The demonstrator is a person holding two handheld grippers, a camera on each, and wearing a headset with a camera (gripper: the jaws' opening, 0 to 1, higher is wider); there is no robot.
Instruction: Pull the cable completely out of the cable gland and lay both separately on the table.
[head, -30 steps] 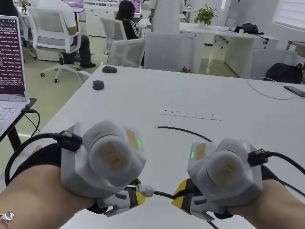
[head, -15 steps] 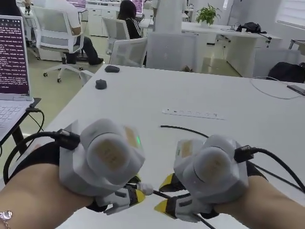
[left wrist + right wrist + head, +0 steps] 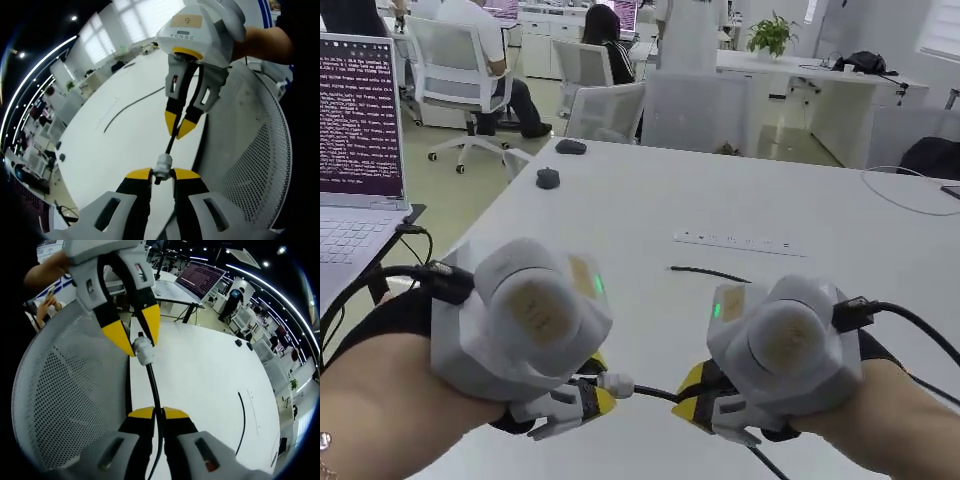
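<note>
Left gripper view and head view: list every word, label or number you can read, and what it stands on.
"KENSE", first letter uncertain: printed on the white housing of the right gripper.
The tan sticker above it: a scribble, unreadable.
The laptop screen: lines of text, too small to read.

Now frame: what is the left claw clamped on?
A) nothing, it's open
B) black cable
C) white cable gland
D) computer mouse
C: the left gripper view shows the left claw shut on the white cable gland, with the right claw pinching the black cable just beyond it.
</note>
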